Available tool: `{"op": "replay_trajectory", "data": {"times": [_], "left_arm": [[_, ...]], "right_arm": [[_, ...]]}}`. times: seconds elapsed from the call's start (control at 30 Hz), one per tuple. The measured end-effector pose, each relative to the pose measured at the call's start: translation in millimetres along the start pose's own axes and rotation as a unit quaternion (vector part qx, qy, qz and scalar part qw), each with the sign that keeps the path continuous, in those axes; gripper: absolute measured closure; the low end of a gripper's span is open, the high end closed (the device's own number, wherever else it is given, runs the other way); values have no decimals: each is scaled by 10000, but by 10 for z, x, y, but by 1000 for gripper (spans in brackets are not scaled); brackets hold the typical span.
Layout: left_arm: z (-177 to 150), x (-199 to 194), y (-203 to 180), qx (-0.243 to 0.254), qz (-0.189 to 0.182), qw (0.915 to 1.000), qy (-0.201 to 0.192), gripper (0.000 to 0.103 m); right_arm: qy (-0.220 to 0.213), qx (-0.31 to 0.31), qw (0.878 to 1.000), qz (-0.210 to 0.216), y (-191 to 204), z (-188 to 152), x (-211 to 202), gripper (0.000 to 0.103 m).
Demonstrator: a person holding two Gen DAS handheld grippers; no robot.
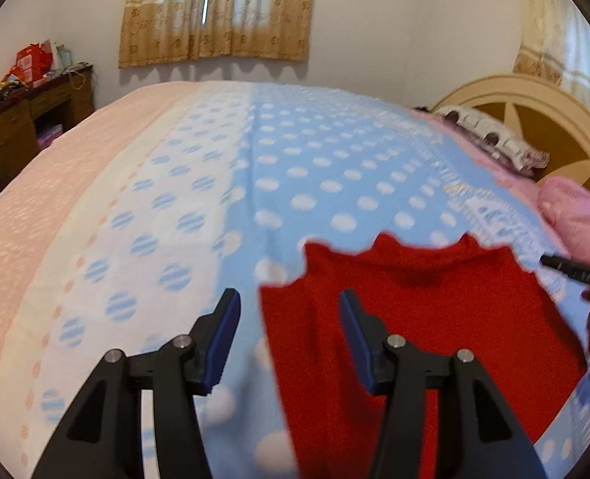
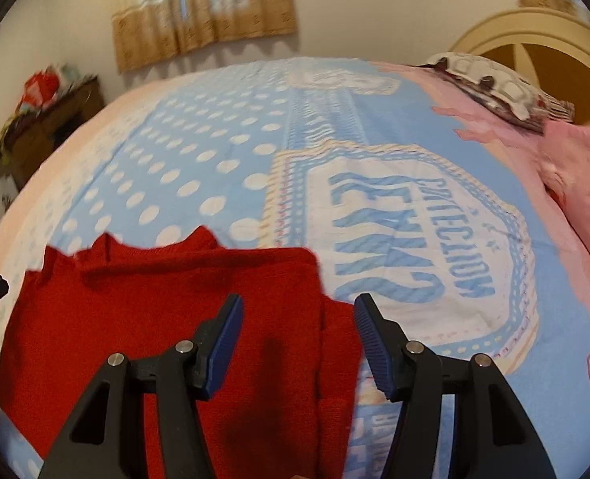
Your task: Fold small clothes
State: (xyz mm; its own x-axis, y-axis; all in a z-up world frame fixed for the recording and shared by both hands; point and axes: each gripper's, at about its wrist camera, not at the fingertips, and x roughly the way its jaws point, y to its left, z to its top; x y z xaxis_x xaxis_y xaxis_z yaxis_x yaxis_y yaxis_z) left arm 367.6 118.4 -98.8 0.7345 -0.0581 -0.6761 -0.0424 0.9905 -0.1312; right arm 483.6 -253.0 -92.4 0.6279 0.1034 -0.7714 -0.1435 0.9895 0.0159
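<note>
In the left wrist view, the left gripper point(image 1: 289, 313) stands with its two blue-padded jaws apart at a middle width, and nothing is pressed between them. A red knitted garment point(image 1: 414, 319) lies flat on the bed cover of blue cloth with white dots point(image 1: 315, 159). Its left edge runs from near to far through the gap between the jaws, so the left pad is over the bare cover and the right pad is over the red knit. The collar and the shoulders are at the far end, so the long axis of the garment goes away from the camera. At the right border of this view a black tip of the right gripper point(image 1: 566, 269) shows, near the right shoulder of the garment.

In the right wrist view, the right gripper point(image 2: 297, 317) also has its jaws open at a middle width, holding nothing. Here the right edge of the garment lies between the jaws, with a narrow folded strip along it; the left pad is over the red knit, the right pad close to the edge.

I judge that each hand is nearest to its own side edge, and the coming grasp depends on closing over that edge. Only the right view shows the large white label with blue letters point(image 2: 406, 231) printed on the cover, and the folded strip. Only the left view shows the pale pink stripe point(image 1: 27, 239) at the left side of the bed. The near hem of the garment is hidden in both views.
</note>
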Motion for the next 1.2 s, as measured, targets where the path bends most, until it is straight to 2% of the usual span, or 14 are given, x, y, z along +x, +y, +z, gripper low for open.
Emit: {"op": "replay_trajectory", "data": {"times": [0.17,0.33,0.4,0.53,0.63,0.7,0.87,1.0,1.1,1.2], "left_arm": [[-312,-17,-2,-25,138,9998,171,45],[-464,-231,-42,42,195,9996,184,44],[-525,-374,-82,129,108,9999,26,37],[-700,-424,-175,369,-12,9992,118,32],[-791,-355,-211,440,17,9986,305,32],[-784,-351,-192,395,25,9988,301,32],[-805,-328,-118,186,13,9992,366,29],[-846,-309,-122,198,49,9990,410,27],[-859,-267,-108,165,55,9987,480,23],[-872,-224,-116,184,64,9982,576,20]], "right_arm": [[872,-364,9941,-534,109,-194,360,45],[418,-97,9981,-440,-9,-323,-66,45],[170,-21,9995,-283,-25,-416,-351,45],[-113,-442,9989,60,174,-734,-794,45],[143,-673,9975,151,280,-1004,-790,47],[396,-672,9969,34,219,-1173,-665,58],[512,-953,9937,-285,310,-1367,-672,58],[381,-1062,9928,-411,360,-1354,-814,58],[-24,-1020,9947,-96,459,-1238,-952,58],[-44,-1030,9947,8,541,-1107,-816,58]]}}
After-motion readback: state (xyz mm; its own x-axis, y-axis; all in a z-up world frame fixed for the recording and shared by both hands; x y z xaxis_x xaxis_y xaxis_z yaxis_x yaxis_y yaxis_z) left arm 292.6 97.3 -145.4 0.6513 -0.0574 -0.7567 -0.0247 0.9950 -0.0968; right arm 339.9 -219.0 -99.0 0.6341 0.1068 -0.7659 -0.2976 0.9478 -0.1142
